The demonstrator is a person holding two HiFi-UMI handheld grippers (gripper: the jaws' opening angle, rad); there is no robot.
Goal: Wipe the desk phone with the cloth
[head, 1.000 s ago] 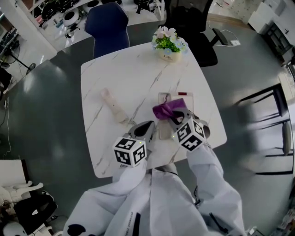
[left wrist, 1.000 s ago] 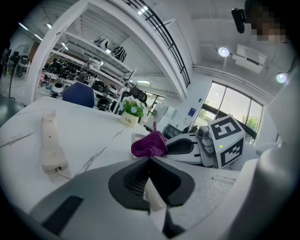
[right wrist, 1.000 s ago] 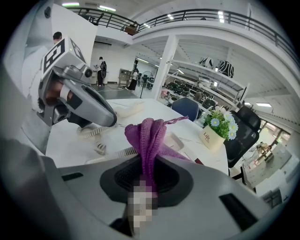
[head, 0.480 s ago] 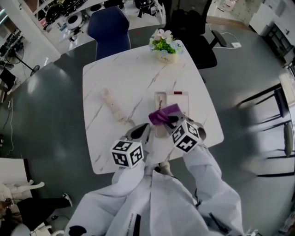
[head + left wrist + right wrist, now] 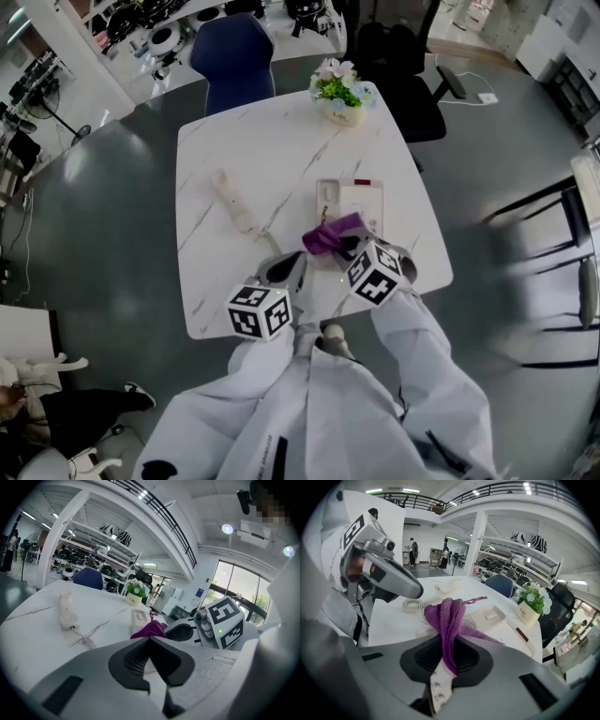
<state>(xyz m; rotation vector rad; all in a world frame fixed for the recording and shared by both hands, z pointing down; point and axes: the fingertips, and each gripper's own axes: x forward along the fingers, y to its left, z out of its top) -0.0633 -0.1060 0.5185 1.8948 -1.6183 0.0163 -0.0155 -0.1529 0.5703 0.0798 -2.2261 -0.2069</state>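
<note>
The beige desk phone base lies on the white marble table, right of centre. Its handset lies off the base to the left, joined by a coiled cord. My right gripper is shut on a purple knitted cloth, which hangs over the phone's near left corner. In the right gripper view the cloth is pinched between the jaws above the phone base. My left gripper hovers just left of it, shut on nothing, with the cloth right beyond its tips.
A small pot of flowers stands at the table's far edge. A blue chair and a black office chair stand behind the table. Black metal chair frames are at the right.
My right gripper has drawn the cloth a little toward me and leftward, onto the phone's near left corner. The left gripper has hardly moved.
</note>
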